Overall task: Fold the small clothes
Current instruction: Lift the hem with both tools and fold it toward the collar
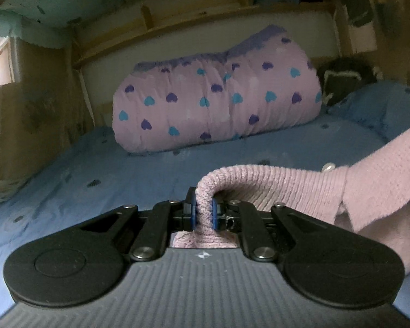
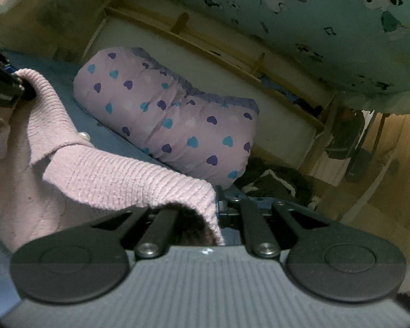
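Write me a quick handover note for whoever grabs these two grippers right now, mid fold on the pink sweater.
Left gripper: shut on a bunched edge of the pink ribbed knit sweater.
Right gripper: shut on another edge of the same sweater, which drapes over its left finger.
The sweater hangs stretched between both grippers, lifted above the blue bedsheet. A white button shows near the middle.
Behind it lies a rolled pink quilt with blue and purple hearts, and dark clothing sits beside that.
Done: sweater picked up by two points.
Left: lay it flat on the sheet and make the folds; no fold is visible yet.
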{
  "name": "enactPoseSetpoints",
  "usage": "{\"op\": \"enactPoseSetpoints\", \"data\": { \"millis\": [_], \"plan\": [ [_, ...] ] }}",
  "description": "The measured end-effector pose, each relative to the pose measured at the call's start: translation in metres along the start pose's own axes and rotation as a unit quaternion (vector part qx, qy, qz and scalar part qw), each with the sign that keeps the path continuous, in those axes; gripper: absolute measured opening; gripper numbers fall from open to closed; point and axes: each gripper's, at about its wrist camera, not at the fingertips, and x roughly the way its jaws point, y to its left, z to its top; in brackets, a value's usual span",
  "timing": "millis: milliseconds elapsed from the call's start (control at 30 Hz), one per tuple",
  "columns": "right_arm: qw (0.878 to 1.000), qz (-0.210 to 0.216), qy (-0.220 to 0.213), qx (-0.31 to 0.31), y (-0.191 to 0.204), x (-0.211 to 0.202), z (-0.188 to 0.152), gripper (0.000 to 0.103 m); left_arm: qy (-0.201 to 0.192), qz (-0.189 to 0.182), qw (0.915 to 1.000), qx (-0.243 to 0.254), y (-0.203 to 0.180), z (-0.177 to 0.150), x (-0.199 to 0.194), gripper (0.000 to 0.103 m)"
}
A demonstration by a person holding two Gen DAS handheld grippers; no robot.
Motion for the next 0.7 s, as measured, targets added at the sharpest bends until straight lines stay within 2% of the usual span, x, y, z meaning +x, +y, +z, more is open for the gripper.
{"op": "enactPoseSetpoints", "data": {
  "millis": [167,367,700],
  "plan": [
    [1.0,0.007,0.019,-0.01,0.011,0.035,-0.009,0.008,0.042,-0.004,0.9991,0.001,-0.004,-0.009,0.047,0.013],
    [0.998,0.023,0.061,-0.013,0.031,0.071,-0.024,0.008,0.088,-0.004,0.996,0.015,-0.018,-0.032,0.1,0.013],
    [0.987,0.057,0.149,0.0,0.055,0.116,-0.067,0.008,0.128,-0.001,0.9915,0.026,-0.036,-0.07,0.14,0.014]
  ]
}}
